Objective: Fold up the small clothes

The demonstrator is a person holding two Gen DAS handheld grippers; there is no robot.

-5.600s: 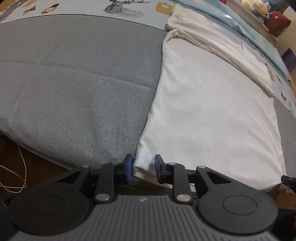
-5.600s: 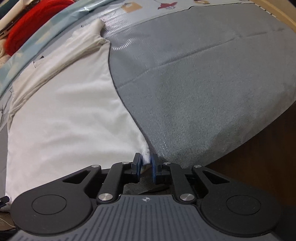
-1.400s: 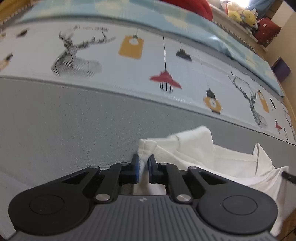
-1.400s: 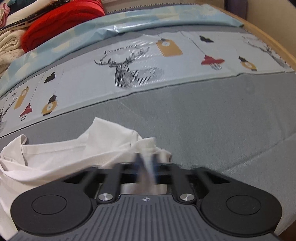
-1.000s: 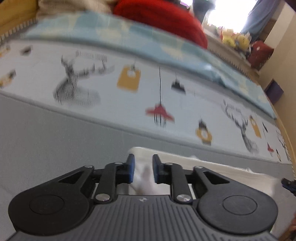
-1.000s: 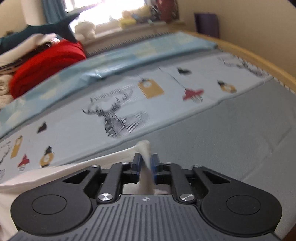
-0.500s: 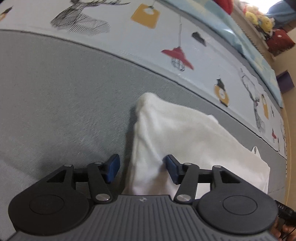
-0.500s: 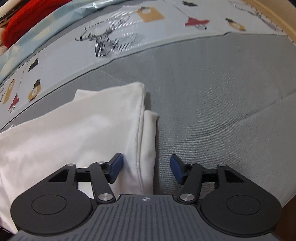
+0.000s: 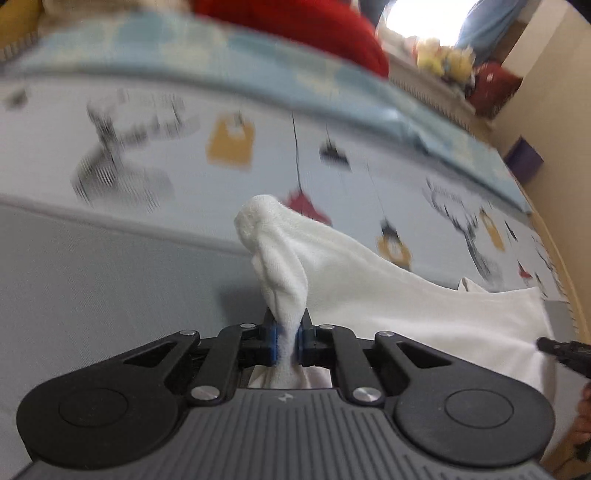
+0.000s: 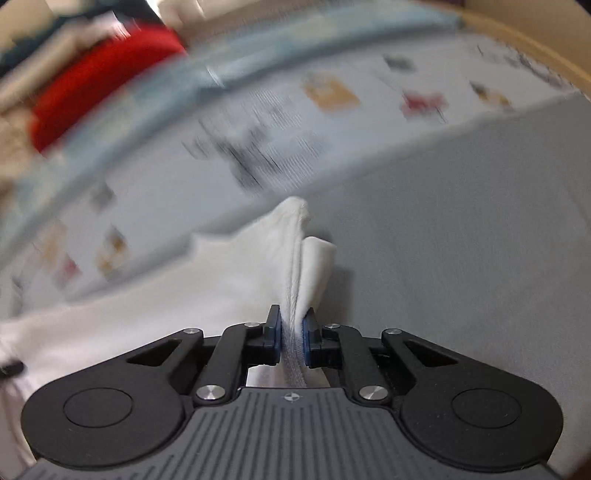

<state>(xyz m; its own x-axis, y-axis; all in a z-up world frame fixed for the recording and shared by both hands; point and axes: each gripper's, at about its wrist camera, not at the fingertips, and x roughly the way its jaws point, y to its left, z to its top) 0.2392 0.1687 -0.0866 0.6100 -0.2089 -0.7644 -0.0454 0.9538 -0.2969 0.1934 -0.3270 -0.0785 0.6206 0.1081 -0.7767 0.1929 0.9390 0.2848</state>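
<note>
Left wrist view: left tongs (image 9: 286, 338) pinched on a bunched corner of the white shirt (image 9: 388, 280), rest of it spread rightward over the grey bed (image 9: 92, 280) near the patterned sheet (image 9: 166, 147). Red cloth (image 9: 295, 33) at the far edge.

Right wrist view: right tongs (image 10: 291, 338) clamped on the shirt's (image 10: 166, 295) folded edge, cloth trailing left across the bed (image 10: 461, 240). Background blurred.

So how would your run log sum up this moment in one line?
left gripper: shut on white garment | right gripper: shut on white garment | bedspread: beneath
</note>
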